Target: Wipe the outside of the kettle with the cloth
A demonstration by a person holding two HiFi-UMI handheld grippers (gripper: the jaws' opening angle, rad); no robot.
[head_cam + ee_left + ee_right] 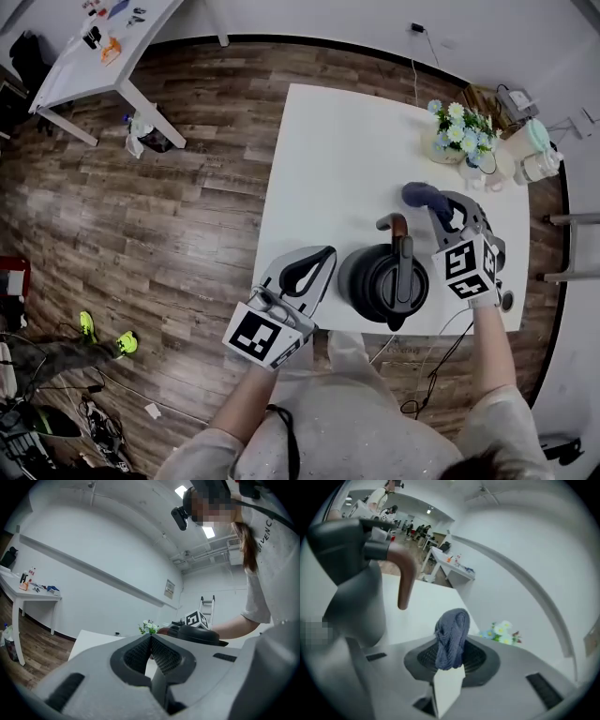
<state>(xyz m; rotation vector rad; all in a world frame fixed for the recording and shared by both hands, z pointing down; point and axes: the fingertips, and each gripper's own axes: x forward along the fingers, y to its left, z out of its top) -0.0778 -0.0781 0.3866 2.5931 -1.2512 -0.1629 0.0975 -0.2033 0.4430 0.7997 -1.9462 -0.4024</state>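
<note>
Beside the kettle (382, 281), right tool (441, 208) clamped on cloth (420, 195); left tool (323, 257) clenched, apparently empty.

Open lab workroom, white tables (347, 159), wood-plank floor (187, 216), stepladder (207, 606), loose cables (94, 417).

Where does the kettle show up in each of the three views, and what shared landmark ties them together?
Head view: kettle at lower centre, near the front edge of the white table.
Left gripper view: only its dark top shows, right of centre.
Right gripper view: large, at upper left.
Shared landmark: the flowers.
</note>
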